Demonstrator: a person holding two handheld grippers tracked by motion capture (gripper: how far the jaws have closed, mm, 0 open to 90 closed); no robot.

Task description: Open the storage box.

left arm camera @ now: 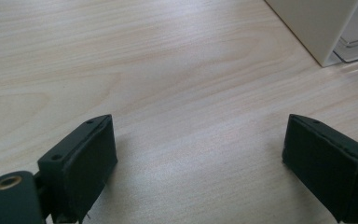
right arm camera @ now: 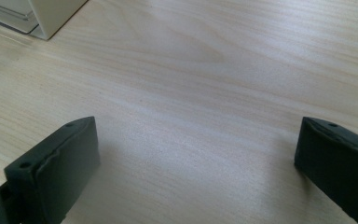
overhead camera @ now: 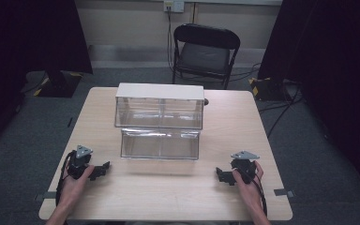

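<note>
Both grippers rest apart-jawed, empty: left gripper, right gripper | target: clear drawer unit | you should approach the pulled-out lower drawer level, squarely.

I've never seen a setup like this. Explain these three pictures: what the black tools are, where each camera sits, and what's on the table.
A person sits at a wooden table with a hand-held clamp in each hand: the left gripper and the right gripper. One camera looks down from above. The other two ride on the grippers, looking along their black fingers, which stand wide apart over bare wood, holding nothing. In the middle stands a clear drawer box with a white top, its lower drawer pulled out.
</note>
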